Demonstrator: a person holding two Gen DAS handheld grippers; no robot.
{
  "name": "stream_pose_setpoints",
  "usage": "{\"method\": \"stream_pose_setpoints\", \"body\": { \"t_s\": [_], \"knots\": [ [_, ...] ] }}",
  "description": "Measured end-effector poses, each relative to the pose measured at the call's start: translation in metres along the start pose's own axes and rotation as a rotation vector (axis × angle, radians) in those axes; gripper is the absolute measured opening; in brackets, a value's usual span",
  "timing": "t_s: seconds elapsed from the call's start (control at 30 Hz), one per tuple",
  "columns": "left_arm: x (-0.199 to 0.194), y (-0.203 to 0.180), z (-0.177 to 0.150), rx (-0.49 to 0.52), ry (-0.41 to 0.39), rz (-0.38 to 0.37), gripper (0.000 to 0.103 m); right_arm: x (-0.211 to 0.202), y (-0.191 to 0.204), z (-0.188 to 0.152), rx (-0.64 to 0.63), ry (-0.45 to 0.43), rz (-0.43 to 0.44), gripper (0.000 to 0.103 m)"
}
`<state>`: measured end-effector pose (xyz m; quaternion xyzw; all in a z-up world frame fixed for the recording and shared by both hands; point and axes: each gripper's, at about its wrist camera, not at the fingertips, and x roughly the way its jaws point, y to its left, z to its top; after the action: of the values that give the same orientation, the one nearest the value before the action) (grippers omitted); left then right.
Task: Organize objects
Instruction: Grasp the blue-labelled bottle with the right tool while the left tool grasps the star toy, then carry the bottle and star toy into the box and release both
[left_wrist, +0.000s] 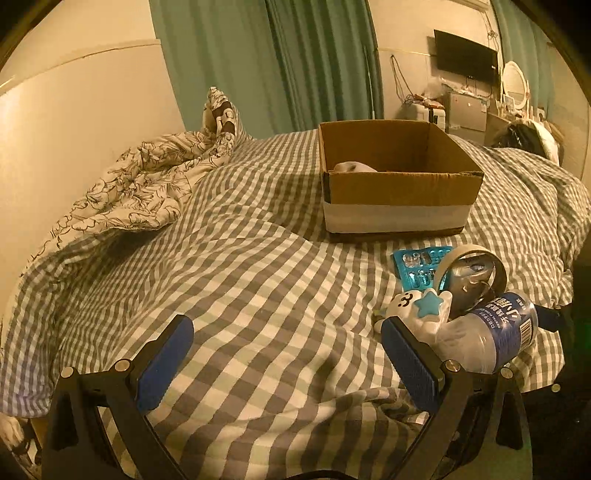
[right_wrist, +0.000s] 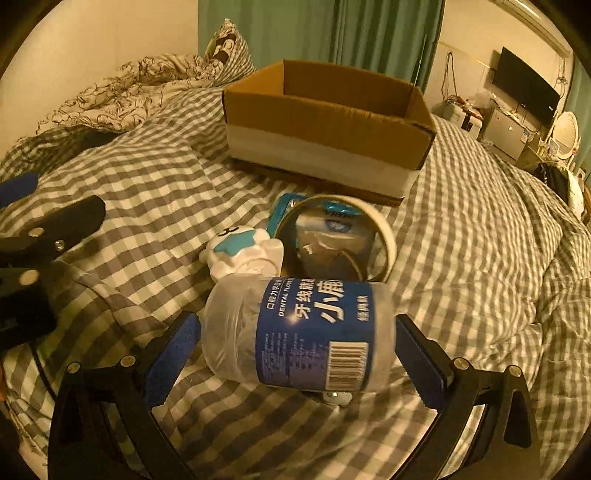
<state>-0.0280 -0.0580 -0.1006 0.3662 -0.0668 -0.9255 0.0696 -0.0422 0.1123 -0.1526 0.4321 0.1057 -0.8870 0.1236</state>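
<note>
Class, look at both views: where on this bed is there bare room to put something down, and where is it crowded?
Free: the checked bedspread between the flowered quilt and the cardboard box, ahead of the left claw. Crowded: in front of the box, where jar, toy, tape roll and blue pack bunch together.

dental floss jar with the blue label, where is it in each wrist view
Left wrist view: the dental floss jar lies on its side at lower right, beyond the left gripper.
Right wrist view: it fills the lower centre, between the open fingers of the right gripper.
Shared landmark: the cardboard box on the checked bedspread, behind the jar.
</note>
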Motion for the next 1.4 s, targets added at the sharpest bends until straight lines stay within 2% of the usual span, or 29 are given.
{"method": "stream_pose_setpoints", "body": {
  "t_s": [0.03,0.1,0.23,0.37,0.47,0.57,0.73,0.87,1.03,1.07,1.13,1.2,1.4],
  "knots": [
    [0.0,-0.001,0.0,0.003,-0.001,0.002,0.103,0.002,0.001,0.0,-0.002,0.003,0.002,0.102],
    [-0.002,-0.003,0.001,0.005,-0.004,0.001,0.103,0.005,-0.001,-0.002,-0.007,0.016,0.005,0.092],
    [-0.009,-0.009,0.006,0.007,-0.013,-0.016,0.103,-0.005,-0.014,-0.005,0.013,0.016,0.035,0.091],
    [-0.015,-0.024,0.014,0.005,-0.02,-0.053,0.103,-0.031,-0.042,-0.004,0.061,-0.035,0.038,0.091],
    [-0.014,-0.042,0.019,0.004,-0.012,-0.102,0.103,-0.05,-0.071,0.006,0.101,-0.089,0.0,0.091],
    [-0.003,-0.064,0.021,0.026,-0.021,-0.118,0.103,-0.061,-0.098,0.015,0.117,-0.131,-0.042,0.091],
    [0.035,-0.086,0.017,0.043,0.067,-0.117,0.103,-0.065,-0.13,0.022,0.141,-0.159,-0.075,0.091],
    [0.06,-0.101,0.01,0.095,0.119,-0.11,0.103,-0.051,-0.142,0.02,0.167,-0.14,-0.05,0.091],
    [0.08,-0.104,0.005,0.092,0.174,-0.143,0.103,-0.028,-0.148,0.01,0.19,-0.091,-0.011,0.091],
    [0.085,-0.105,0.004,0.088,0.187,-0.153,0.101,-0.026,-0.149,0.009,0.194,-0.088,-0.005,0.091],
    [0.093,-0.106,0.003,0.084,0.21,-0.174,0.089,-0.023,-0.149,0.006,0.199,-0.083,0.002,0.091],
    [0.095,-0.109,0.003,0.093,0.218,-0.214,0.068,-0.021,-0.151,0.003,0.202,-0.079,0.003,0.091],
    [0.083,-0.113,-0.002,0.112,0.214,-0.249,0.066,-0.023,-0.154,-0.001,0.216,-0.073,-0.003,0.091]
  ]
}}
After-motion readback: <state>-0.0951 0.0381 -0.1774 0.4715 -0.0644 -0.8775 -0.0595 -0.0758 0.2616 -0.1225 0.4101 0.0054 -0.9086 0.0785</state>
